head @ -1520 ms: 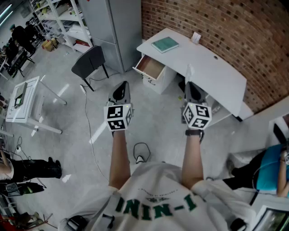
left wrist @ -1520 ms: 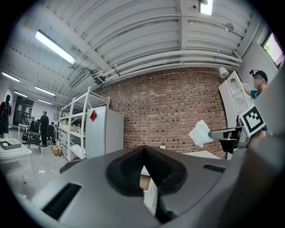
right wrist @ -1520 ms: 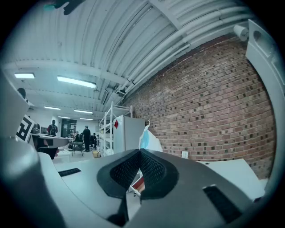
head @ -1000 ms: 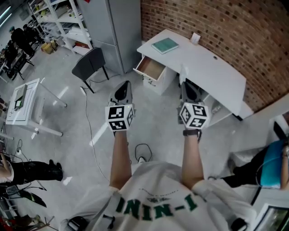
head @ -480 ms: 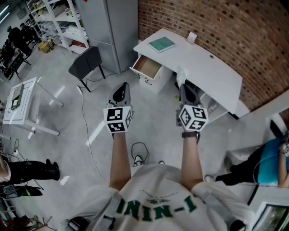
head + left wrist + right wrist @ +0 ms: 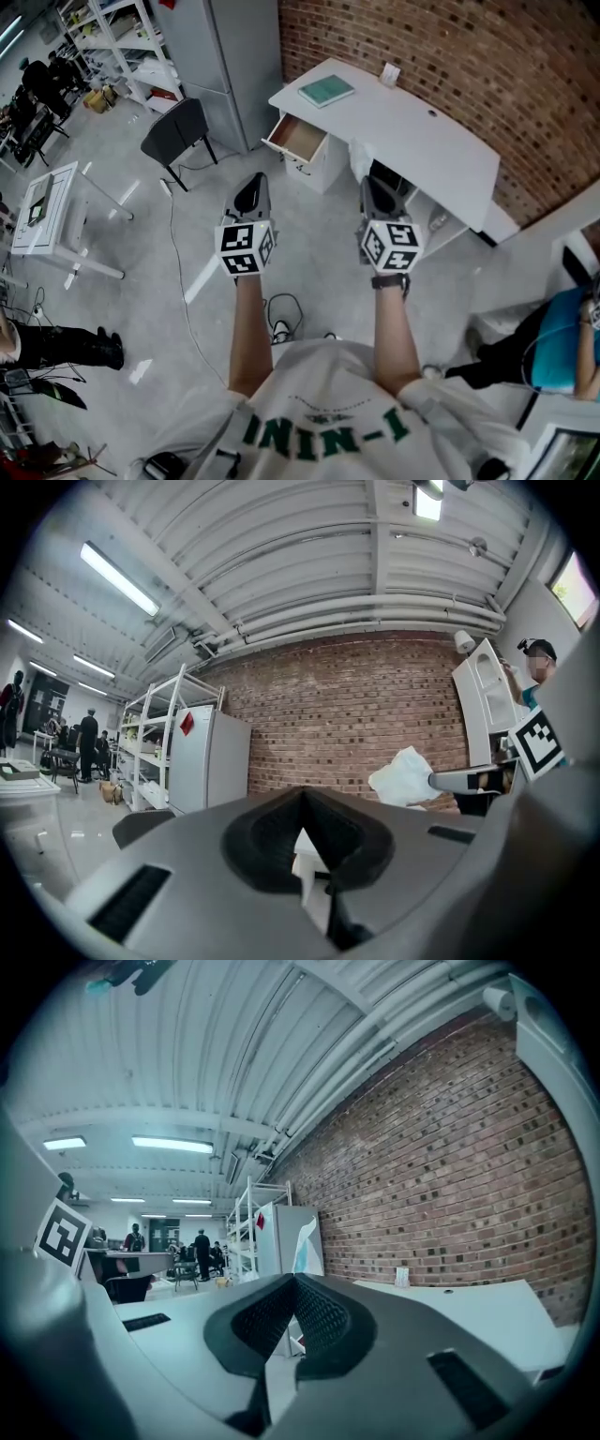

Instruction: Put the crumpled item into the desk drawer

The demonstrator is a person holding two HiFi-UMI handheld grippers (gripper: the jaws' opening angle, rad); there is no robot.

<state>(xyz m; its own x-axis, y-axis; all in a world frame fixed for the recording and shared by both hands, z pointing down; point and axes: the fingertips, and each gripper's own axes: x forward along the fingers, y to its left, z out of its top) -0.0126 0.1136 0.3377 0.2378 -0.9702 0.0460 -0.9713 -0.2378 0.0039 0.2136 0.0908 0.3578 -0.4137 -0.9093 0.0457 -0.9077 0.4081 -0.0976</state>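
A crumpled white item [image 6: 359, 154] sticks out of the tip of my right gripper [image 6: 367, 174], whose jaws are shut on it. In the right gripper view it rises as a pale flap [image 6: 305, 1240] above the closed jaws of the right gripper [image 6: 293, 1284]. The left gripper view shows the same item [image 6: 404, 775] off to the right. My left gripper [image 6: 255, 182] is shut with nothing in it, level with the right one over the floor. Ahead stands the white desk [image 6: 422, 141], with its drawer [image 6: 298, 139] pulled open at the left end, beyond both grippers.
A green book [image 6: 326, 91] and a small white box [image 6: 389, 72] lie on the desk, which stands against a brick wall. A dark chair [image 6: 178, 131] and a grey cabinet [image 6: 234, 52] stand to the left. A cable [image 6: 281, 314] lies on the floor. A seated person [image 6: 567, 347] is at the right.
Both grippers and the view have moved closer to the desk. The right gripper has drifted a little left with the crumpled item still in its jaws.
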